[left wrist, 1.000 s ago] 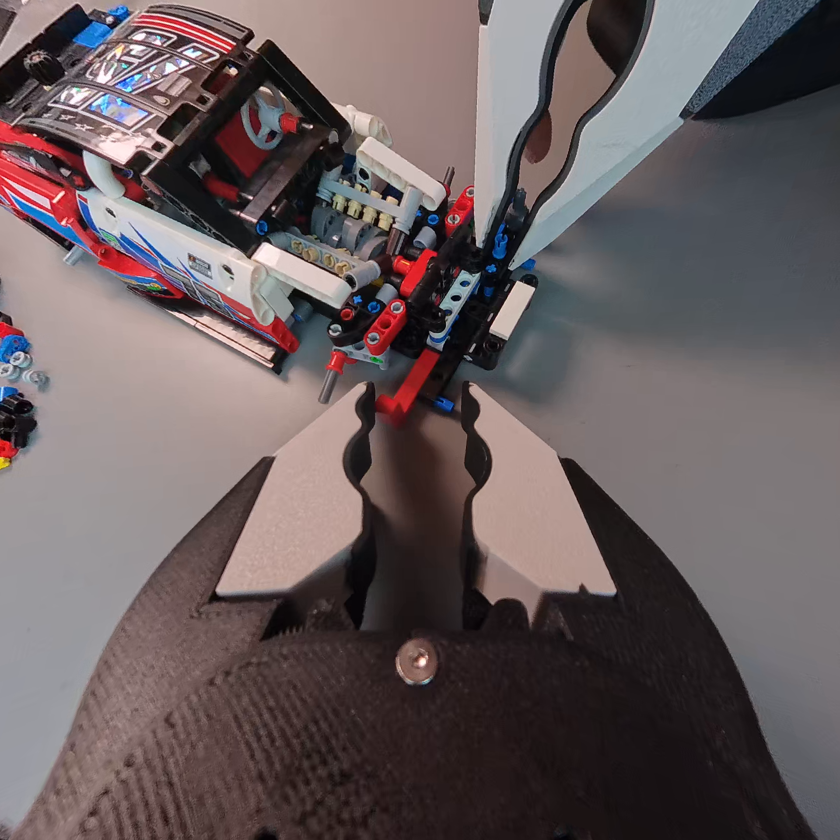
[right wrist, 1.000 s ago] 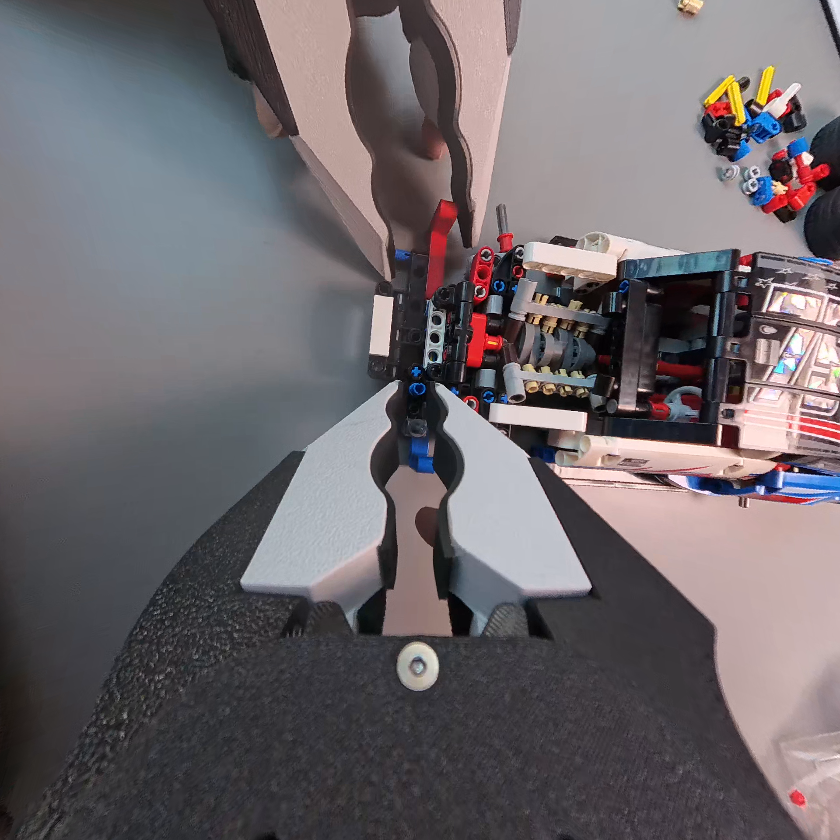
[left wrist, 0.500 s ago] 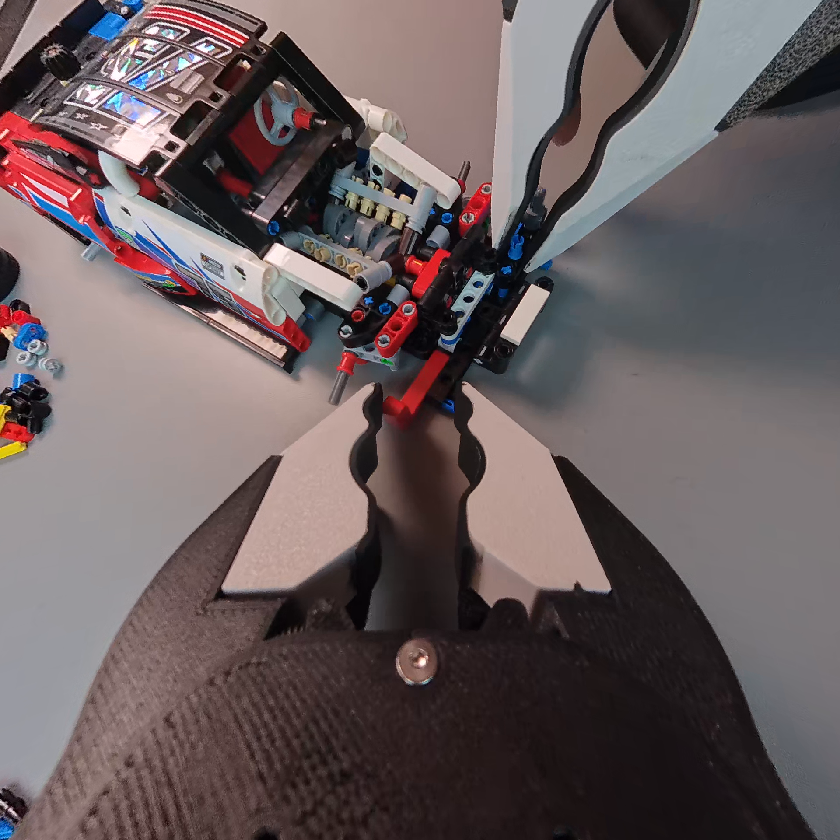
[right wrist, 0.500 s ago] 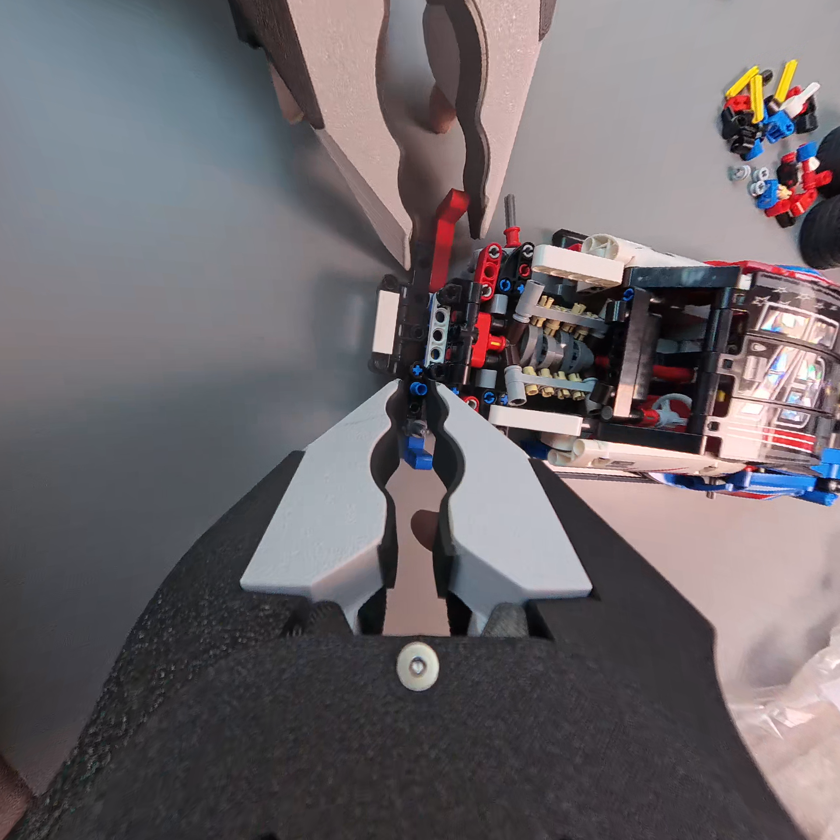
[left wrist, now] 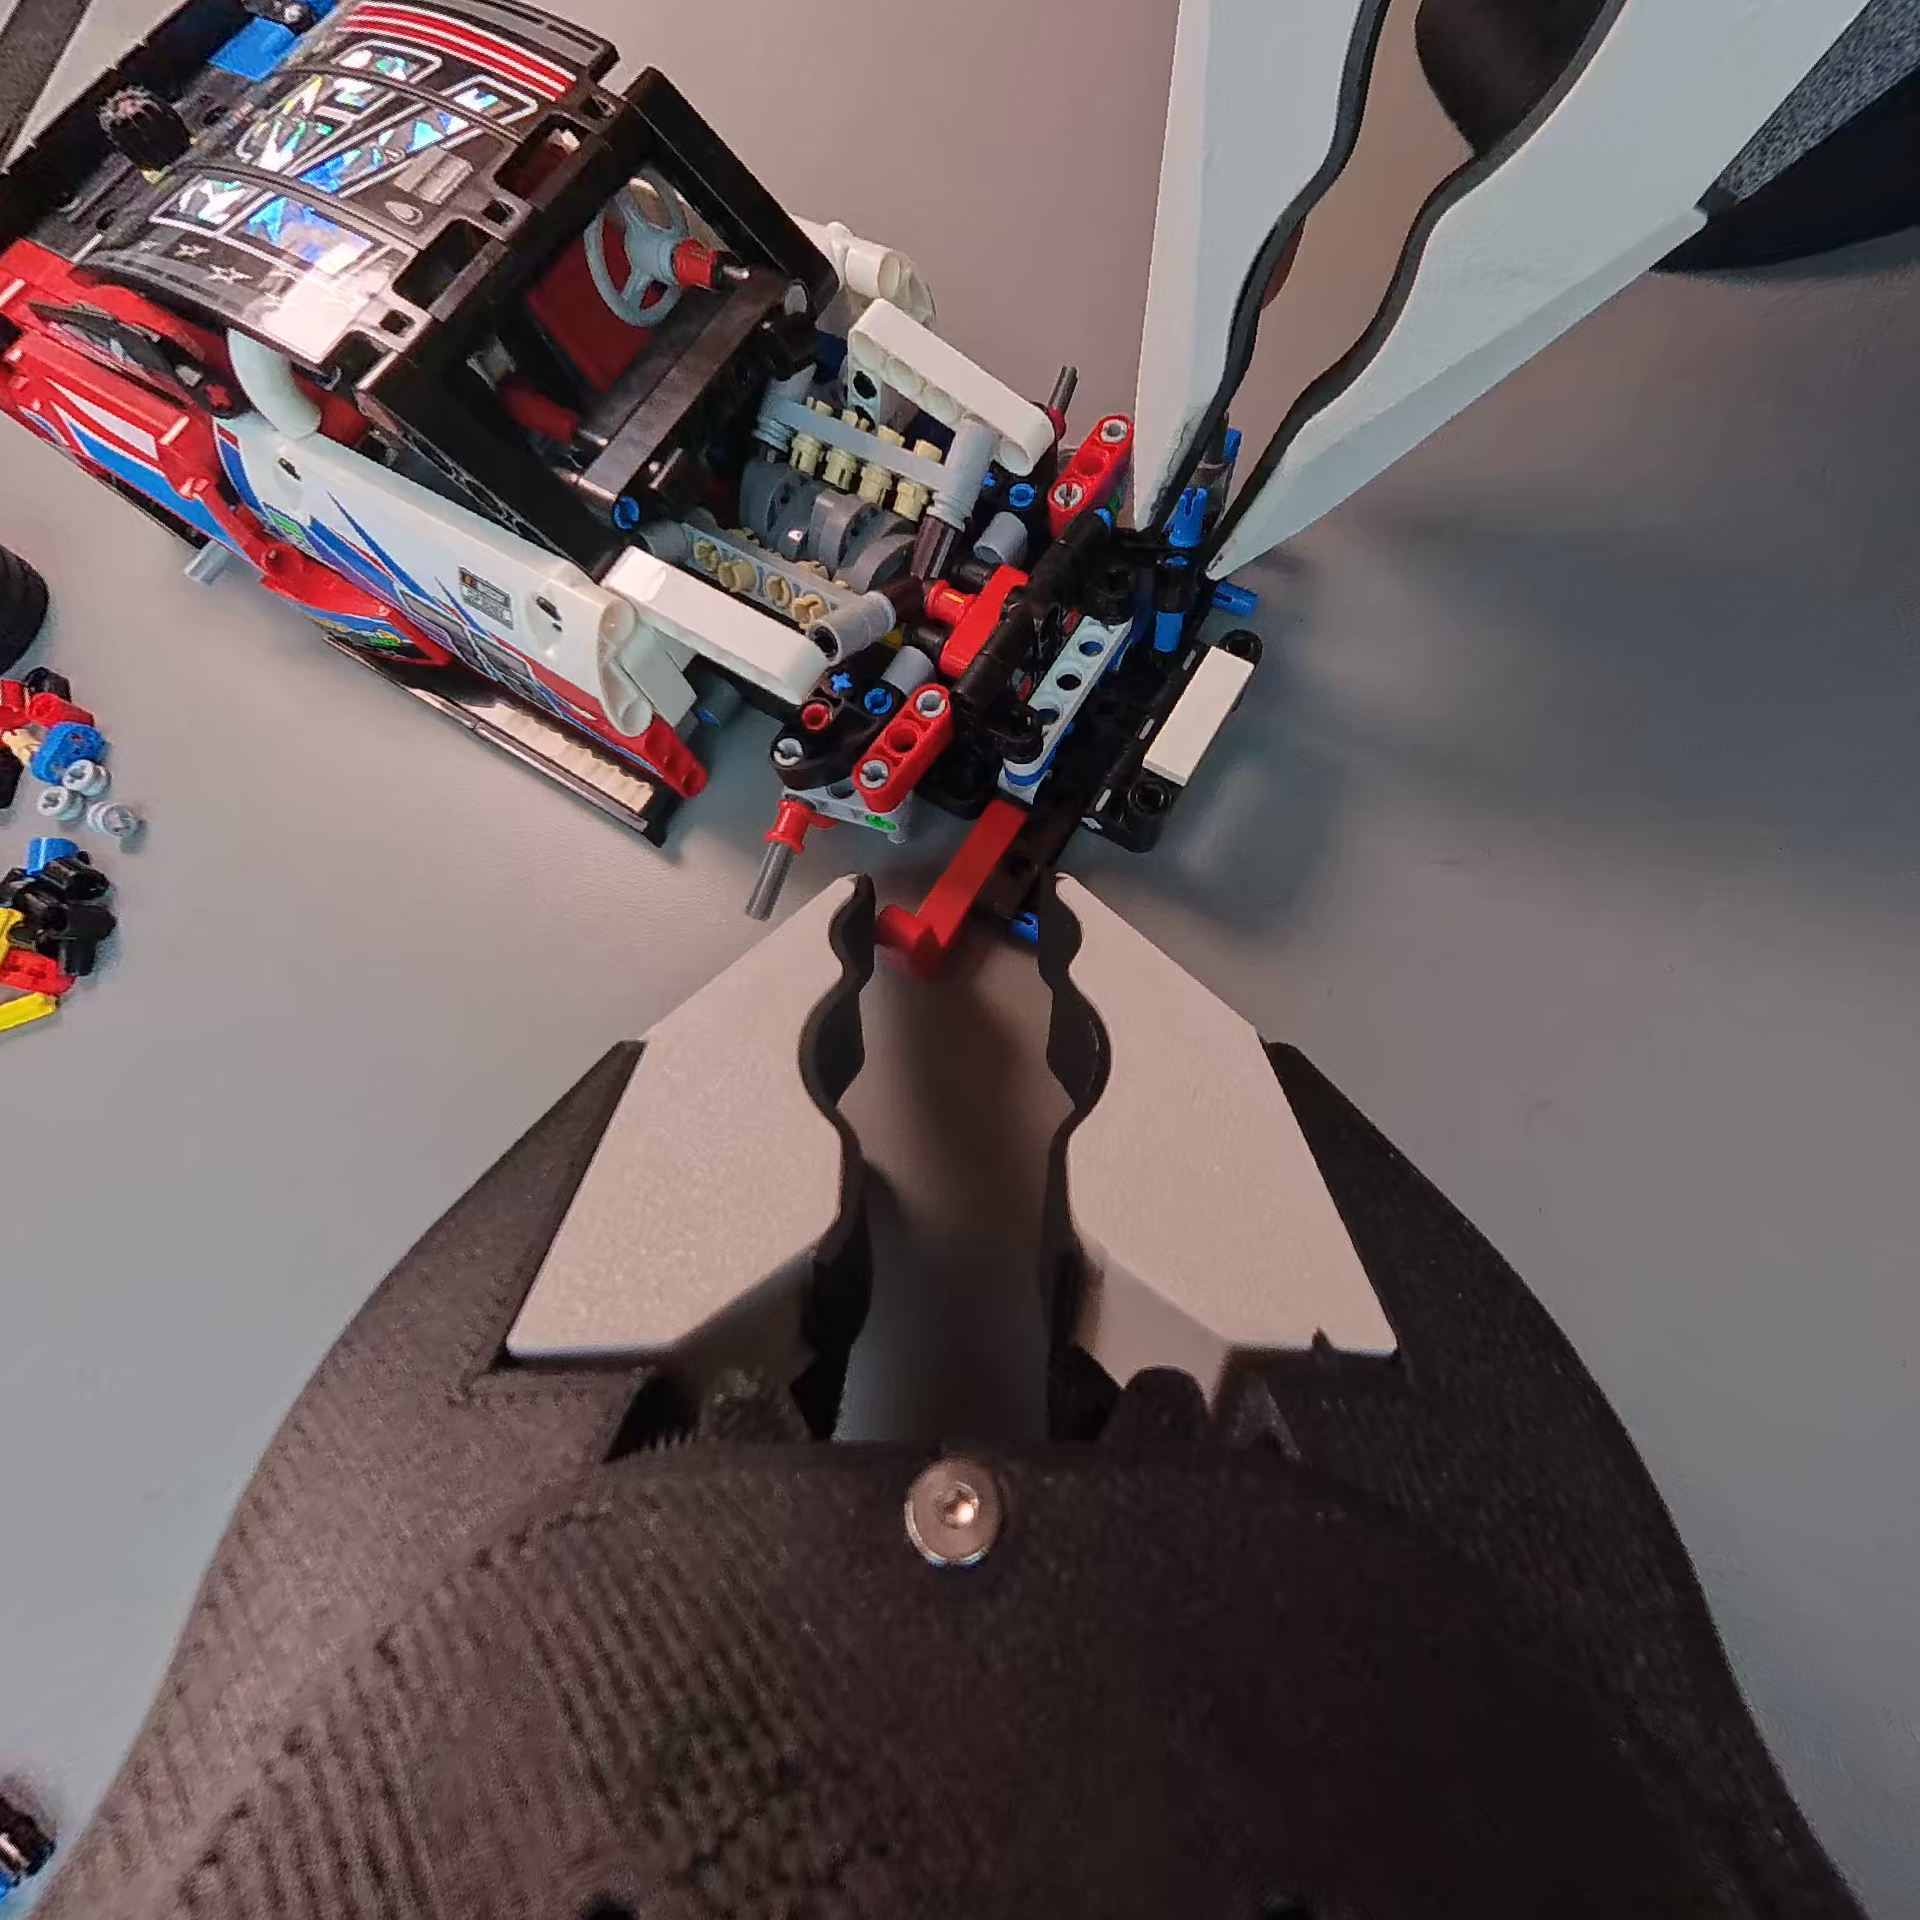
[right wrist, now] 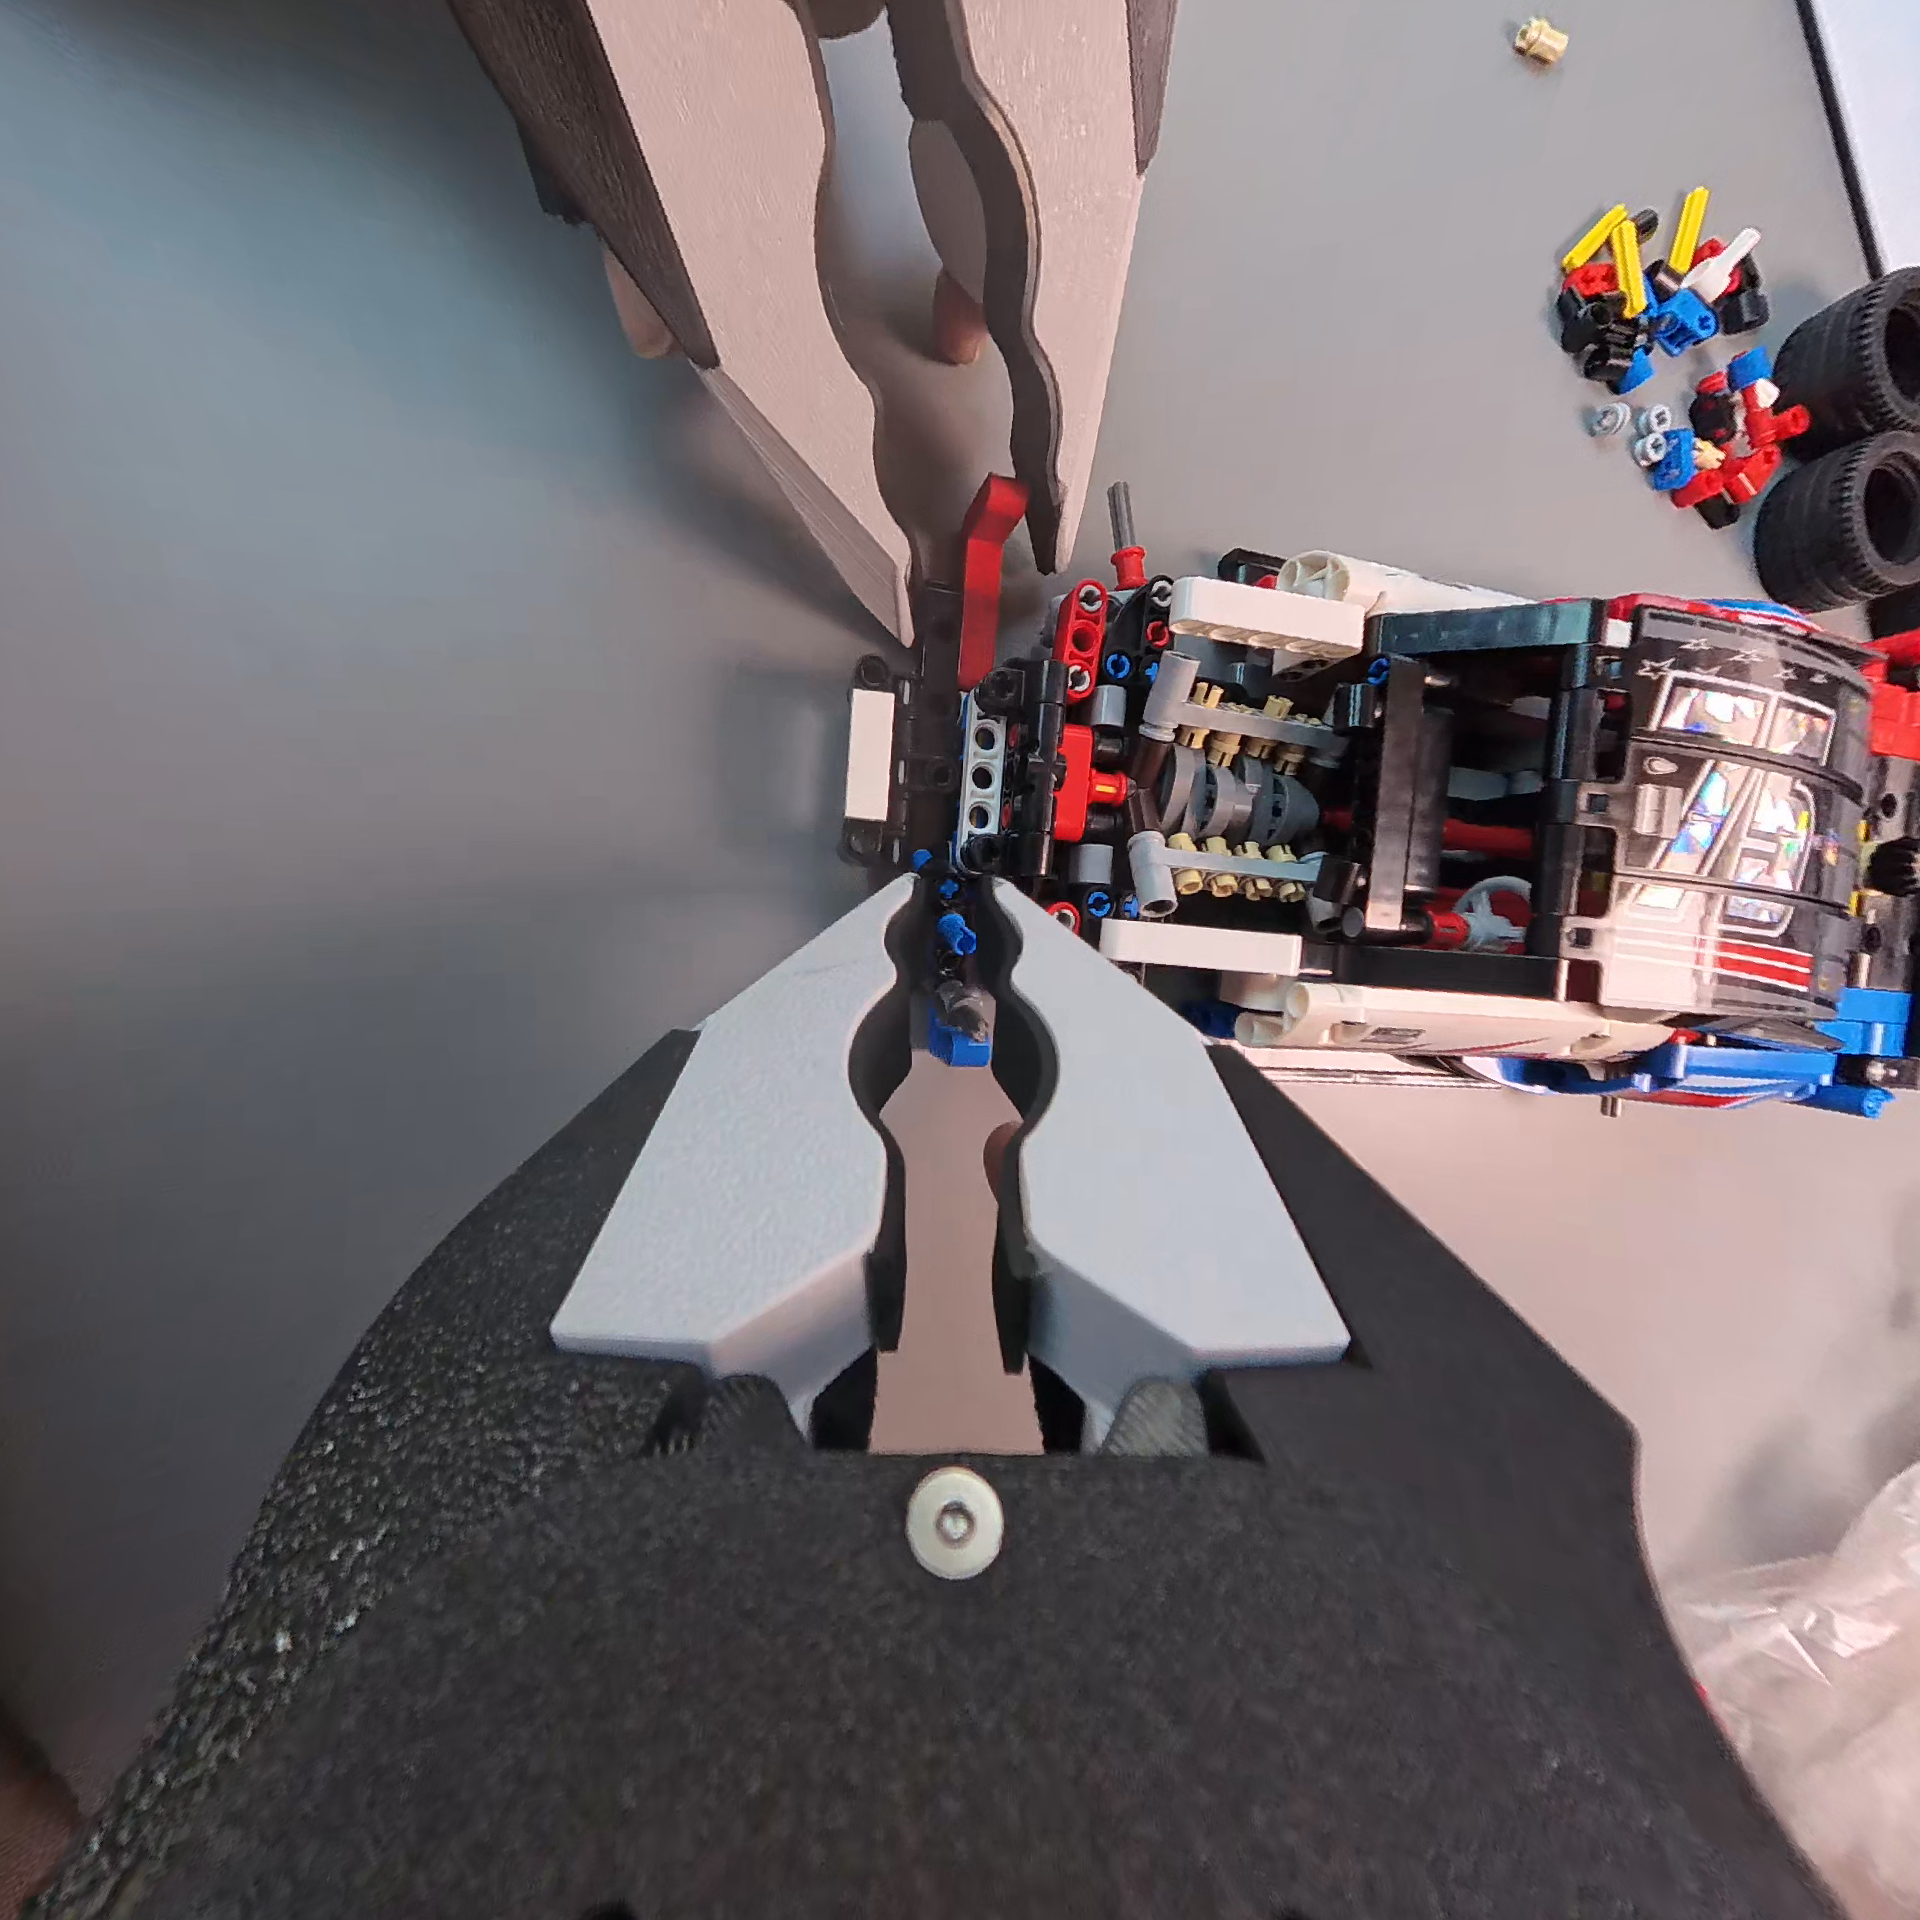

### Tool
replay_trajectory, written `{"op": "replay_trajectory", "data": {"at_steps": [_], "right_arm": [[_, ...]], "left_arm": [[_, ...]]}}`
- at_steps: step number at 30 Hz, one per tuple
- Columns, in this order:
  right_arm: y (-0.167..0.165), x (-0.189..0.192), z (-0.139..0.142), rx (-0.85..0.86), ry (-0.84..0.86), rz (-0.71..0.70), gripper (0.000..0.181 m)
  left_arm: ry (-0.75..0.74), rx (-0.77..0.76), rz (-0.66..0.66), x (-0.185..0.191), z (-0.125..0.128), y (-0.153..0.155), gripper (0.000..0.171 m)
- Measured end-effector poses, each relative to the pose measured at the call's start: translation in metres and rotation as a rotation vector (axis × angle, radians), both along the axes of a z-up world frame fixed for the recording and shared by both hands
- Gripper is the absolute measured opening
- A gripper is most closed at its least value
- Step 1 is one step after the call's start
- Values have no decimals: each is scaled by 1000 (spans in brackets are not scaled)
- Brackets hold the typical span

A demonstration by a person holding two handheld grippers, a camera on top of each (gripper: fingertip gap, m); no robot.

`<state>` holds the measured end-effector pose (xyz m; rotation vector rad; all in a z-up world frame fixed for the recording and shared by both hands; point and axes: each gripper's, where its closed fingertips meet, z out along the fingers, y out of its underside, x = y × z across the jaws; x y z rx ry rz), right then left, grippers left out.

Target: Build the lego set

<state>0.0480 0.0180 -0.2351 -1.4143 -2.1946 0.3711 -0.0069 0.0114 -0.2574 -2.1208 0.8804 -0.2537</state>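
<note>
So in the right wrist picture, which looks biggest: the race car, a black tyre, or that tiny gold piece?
1. Race car, biggest by far.
2. Black tyre.
3. Gold piece, smallest; it lies farther off, but is clearly tiny.

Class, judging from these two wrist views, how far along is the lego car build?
Done: the car has body, cockpit and engine assembled. In hand: the right gripper is shut on the black frame at the car's end, while the open left gripper flanks the red beam there. Left: tyres and loose pieces lie unused.
</note>
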Motion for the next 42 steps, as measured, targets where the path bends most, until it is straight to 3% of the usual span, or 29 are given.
{"op": "replay_trajectory", "data": {"at_steps": [8, 15, 24, 30, 39, 40, 42], "right_arm": [[-2, -4, -6, 38, 4, 15, 2], [-6, -6, -7, 210, -23, 151, 0], [-3, -7, -7, 174, -86, 139, 0], [-2, -7, -8, 207, -151, 220, 0], [-8, -4, -10, 129, -202, 296, 0], [-14, 22, -29, 61, -383, 317, 0], [-5, 10, -27, 139, -268, 320, 0]], "left_arm": [[-5, 1, 4, 0, 0, 0, 30], [-3, -2, 15, 0, 0, 0, 30], [1, -3, 18, 0, 0, 0, 30], [2, -4, 25, 0, 0, 0, 30], [6, 1, 28, -1, 0, 0, 30], [6, -1, 27, -1, -1, 0, 31], [15, 16, 47, -4, -1, 2, 31]]}}
